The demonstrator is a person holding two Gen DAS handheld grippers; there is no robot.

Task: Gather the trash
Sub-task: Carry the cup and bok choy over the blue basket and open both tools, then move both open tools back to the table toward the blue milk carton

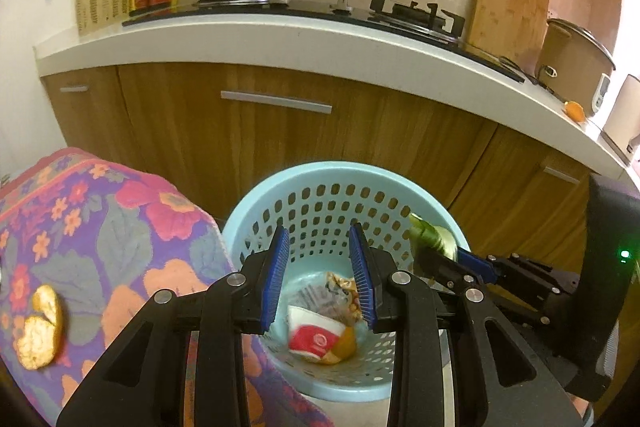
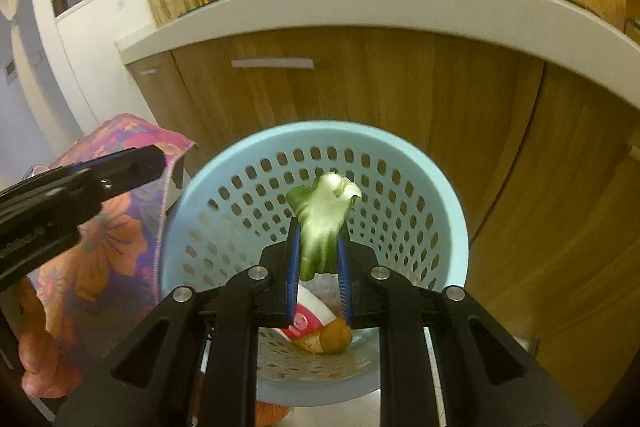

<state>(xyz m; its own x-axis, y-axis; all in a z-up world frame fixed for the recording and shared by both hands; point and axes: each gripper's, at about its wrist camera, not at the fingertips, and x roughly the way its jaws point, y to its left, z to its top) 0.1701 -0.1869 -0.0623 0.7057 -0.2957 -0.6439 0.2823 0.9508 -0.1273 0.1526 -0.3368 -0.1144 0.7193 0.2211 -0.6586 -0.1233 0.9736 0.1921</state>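
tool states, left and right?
Left tool: open, empty, over the basket.
Right tool: shut on vegetable scrap.

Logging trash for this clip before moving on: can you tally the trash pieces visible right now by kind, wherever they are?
Green vegetable scrap, held in the right gripper over the light blue perforated plastic basket: 1
Red-and-white paper cup in the basket: 1
Crumpled printed wrapper in the basket: 1
Orange peel piece in the basket: 1
Orange peel pieces on the floral cloth: 2
Total: 6

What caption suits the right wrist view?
Right hand-held gripper holding a green vegetable scrap over the blue basket.
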